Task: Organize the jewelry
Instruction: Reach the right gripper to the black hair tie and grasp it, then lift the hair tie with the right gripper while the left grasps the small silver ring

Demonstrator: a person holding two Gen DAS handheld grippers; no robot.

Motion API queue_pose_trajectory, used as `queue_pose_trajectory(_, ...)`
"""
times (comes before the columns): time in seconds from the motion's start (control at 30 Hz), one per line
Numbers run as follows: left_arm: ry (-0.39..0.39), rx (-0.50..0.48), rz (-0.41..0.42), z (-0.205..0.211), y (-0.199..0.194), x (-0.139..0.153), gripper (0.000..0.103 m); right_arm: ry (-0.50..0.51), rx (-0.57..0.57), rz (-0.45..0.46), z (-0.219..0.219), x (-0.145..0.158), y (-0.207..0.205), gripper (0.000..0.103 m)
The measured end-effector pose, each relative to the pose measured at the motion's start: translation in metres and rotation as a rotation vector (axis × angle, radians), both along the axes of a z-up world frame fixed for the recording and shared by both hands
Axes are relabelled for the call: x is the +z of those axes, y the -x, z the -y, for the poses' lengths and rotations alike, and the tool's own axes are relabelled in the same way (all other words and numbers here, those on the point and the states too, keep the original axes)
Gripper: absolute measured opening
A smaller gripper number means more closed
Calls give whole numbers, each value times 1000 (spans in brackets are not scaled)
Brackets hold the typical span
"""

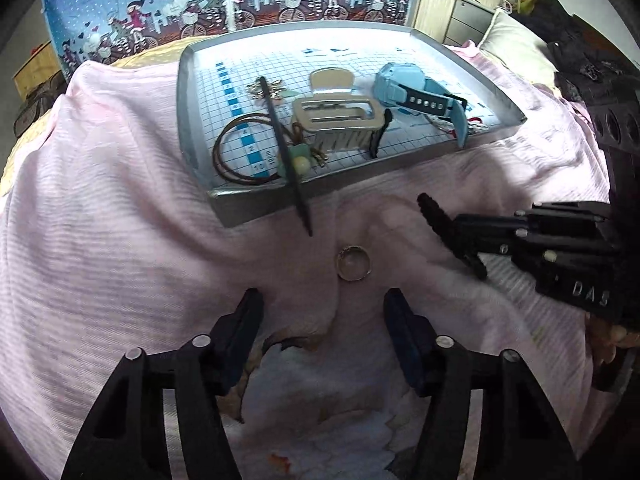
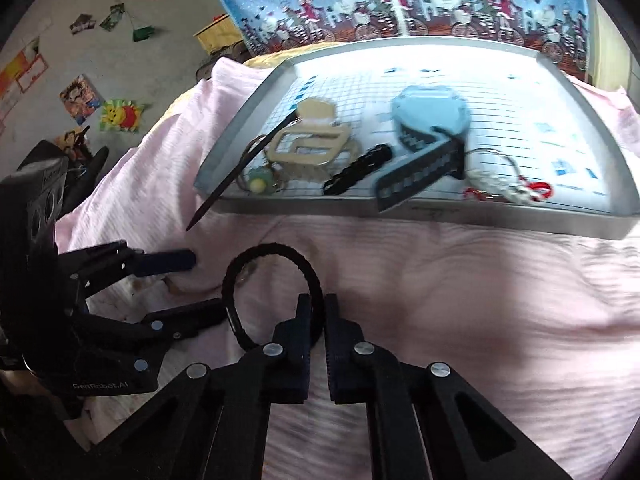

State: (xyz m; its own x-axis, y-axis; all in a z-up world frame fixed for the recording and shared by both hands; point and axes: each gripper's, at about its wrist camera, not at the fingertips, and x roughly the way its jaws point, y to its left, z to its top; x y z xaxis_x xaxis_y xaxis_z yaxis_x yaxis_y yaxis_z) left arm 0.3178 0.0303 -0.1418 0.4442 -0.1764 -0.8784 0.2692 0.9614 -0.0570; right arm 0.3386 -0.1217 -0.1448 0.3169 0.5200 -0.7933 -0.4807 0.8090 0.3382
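My right gripper (image 2: 317, 308) is clamped on a black braided hair-tie loop (image 2: 256, 254), held above the pink ribbed blanket (image 2: 440, 280). My left gripper (image 1: 323, 300) gapes empty, a thin gold ring (image 1: 353, 263) on the blanket just past its tips at 12 o'clock. Farther at 12 o'clock sits the shallow grey gridded tray (image 1: 192, 120), holding a beige claw clip (image 1: 336, 120) and a light-blue watch (image 1: 416, 94).

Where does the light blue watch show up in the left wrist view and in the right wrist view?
Left wrist view: the light blue watch lies upper right of centre, in the grey tray, right of the beige hair claw.
Right wrist view: the watch lies upper centre, its strap reaching toward the tray's near rim.
Shared landmark: the beige hair claw, left of the watch in both.
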Motion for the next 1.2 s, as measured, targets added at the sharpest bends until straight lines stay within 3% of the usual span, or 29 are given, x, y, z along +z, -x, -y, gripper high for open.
queue_pose_trajectory(0.17, 39, -41, -20, 11, -9, -9, 34, -10, -42, -1, 11, 2, -7, 6)
queue_pose_trajectory(0.73, 93, -28, -85, 7, -34, -17, 33, 25, -48, -8, 0, -8, -7, 6)
queue_pose_trajectory(0.8, 90, -36, -80, 8, -33, -15, 28, 26, -48, -6, 0, -9, -7, 6)
queue_pose_trajectory(0.87, 92, -53, -73, 10, -29, -14, 17, 23, -48, -6, 1, -8, -7, 6)
queue_pose_trajectory(1.2, 87, -86, -35, 19, -19, -7, 17, 18, -61, -7, 6, -6, -9, 6)
